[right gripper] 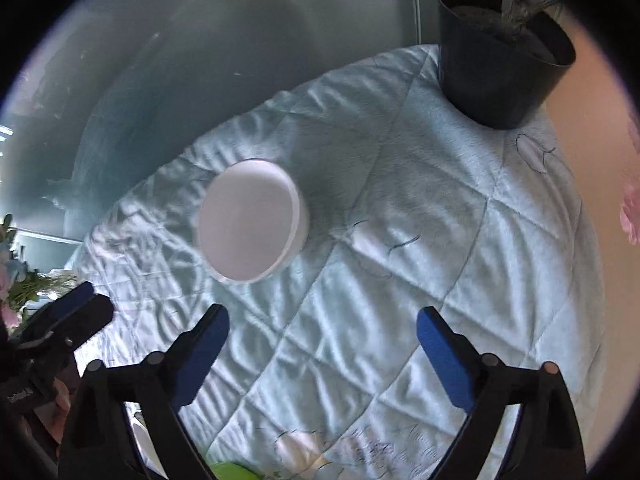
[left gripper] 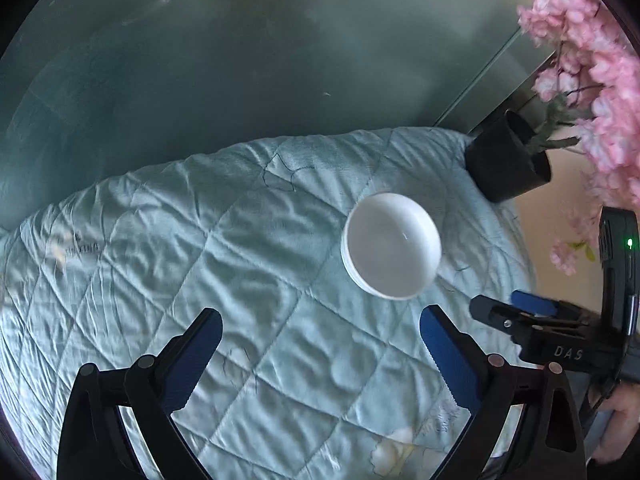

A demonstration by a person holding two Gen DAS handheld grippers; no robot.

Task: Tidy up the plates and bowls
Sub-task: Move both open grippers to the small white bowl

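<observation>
A stack of white bowls (left gripper: 391, 246) sits on a table covered by a light blue quilted cloth (left gripper: 200, 264). It also shows in the right wrist view (right gripper: 251, 222). My left gripper (left gripper: 320, 330) is open and empty, above the cloth just in front and to the left of the bowls. My right gripper (right gripper: 322, 326) is open and empty, in front and to the right of the bowls. The right gripper (left gripper: 516, 306) shows from the side in the left wrist view, close to the bowls' right. The left gripper (right gripper: 86, 300) shows at the left edge of the right wrist view.
A black flower pot (left gripper: 506, 162) with pink blossoms (left gripper: 588, 60) stands at the cloth's back right corner, also in the right wrist view (right gripper: 500, 56). A grey-green wall (left gripper: 240, 60) is behind the table. More flowers (right gripper: 16, 268) are at far left.
</observation>
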